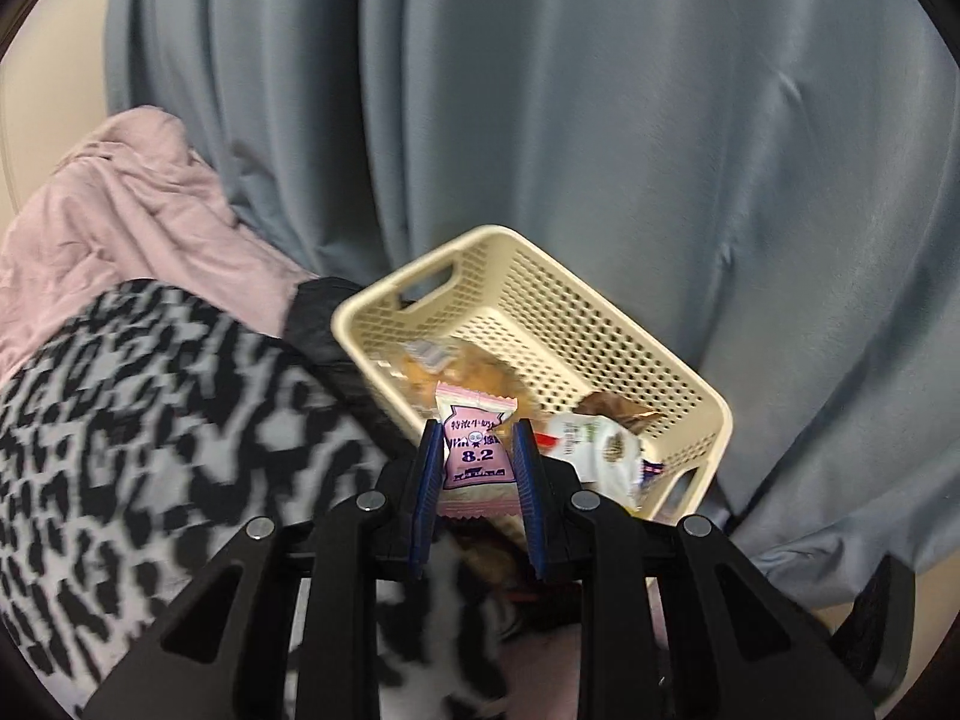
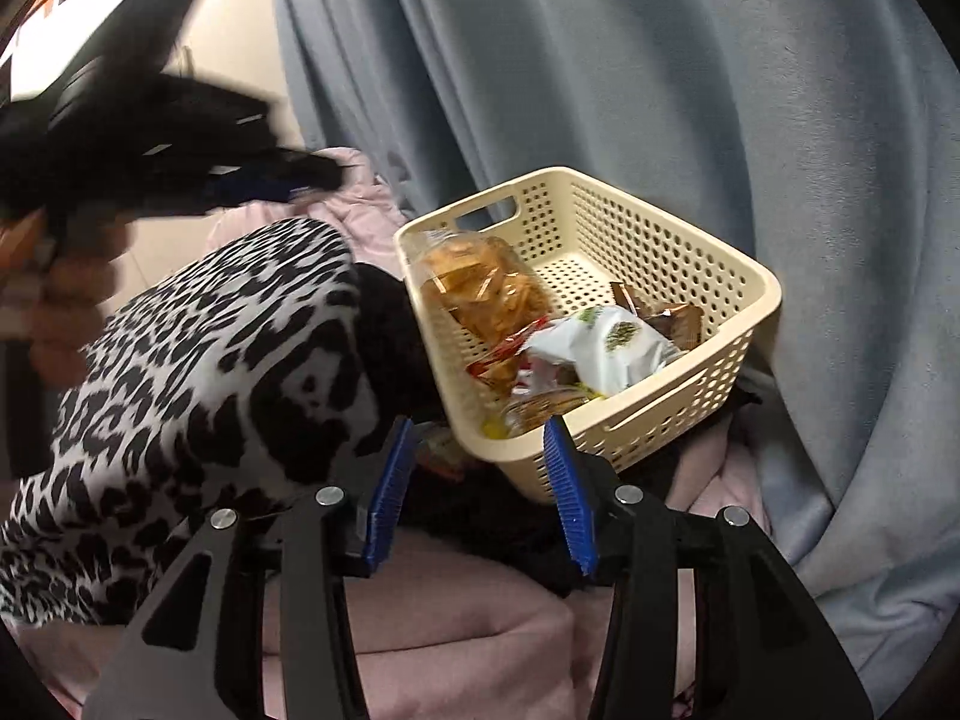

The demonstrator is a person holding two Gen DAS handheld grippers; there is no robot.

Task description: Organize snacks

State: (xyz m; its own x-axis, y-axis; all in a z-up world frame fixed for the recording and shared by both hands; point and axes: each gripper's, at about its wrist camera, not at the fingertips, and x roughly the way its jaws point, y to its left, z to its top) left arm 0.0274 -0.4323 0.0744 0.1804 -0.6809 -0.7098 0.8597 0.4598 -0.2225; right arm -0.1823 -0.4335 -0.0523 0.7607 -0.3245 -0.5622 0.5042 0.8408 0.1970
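I'm working in a home, likely a bedroom. Blue-grey curtains (image 1: 600,150) hang behind pink bedding (image 2: 450,630) and a leopard-print blanket (image 2: 210,360).

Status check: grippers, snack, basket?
Left gripper shut on pink packet. Right gripper open, empty. Basket ahead, part full. Nothing blocking.

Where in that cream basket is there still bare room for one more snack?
The basket's far corner, along the curtain-side wall beyond the brown wrappers, shows bare perforated floor. The near half is crowded: a clear bag of crackers, a white packet and smaller wrappers are piled there.
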